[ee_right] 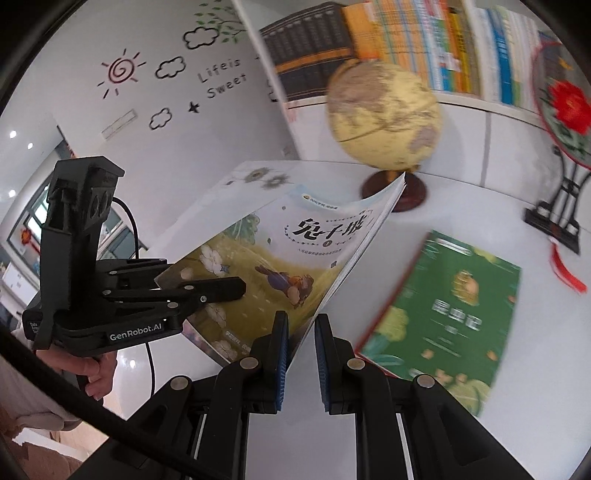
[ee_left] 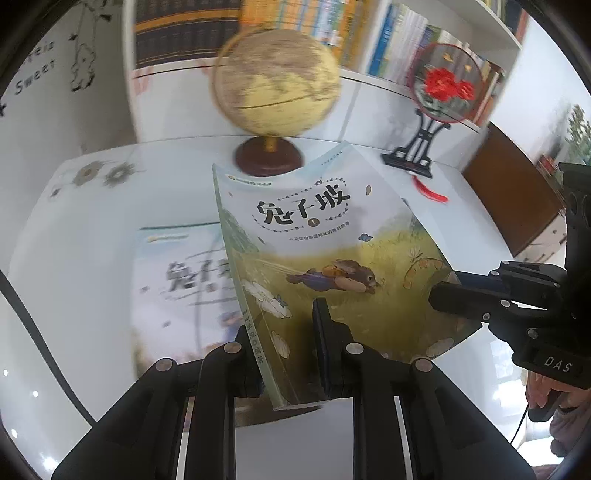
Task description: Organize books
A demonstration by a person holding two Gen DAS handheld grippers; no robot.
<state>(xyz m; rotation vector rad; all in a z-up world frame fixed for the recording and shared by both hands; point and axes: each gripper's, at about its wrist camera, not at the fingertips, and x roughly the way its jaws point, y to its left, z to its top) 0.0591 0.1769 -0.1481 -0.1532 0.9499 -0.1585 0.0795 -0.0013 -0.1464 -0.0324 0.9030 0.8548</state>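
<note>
Rabbit book held aloft over white table, tilted, cover up.

Clamped at spine edge by left gripper, fingers closed on it; pinched at page edge between blue pads of right gripper, page edge touching left pad, right pad possibly clear. Beneath on table: pale twin book at left, green book at right. Behind: globe, round fan on stand, then bookshelf.

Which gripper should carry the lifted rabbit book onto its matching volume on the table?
Left gripper, likely: its fingers straddle the lifted book's spine, and the matching volume lies just on its side. The right gripper only brackets the page edge, gap showing.
</note>
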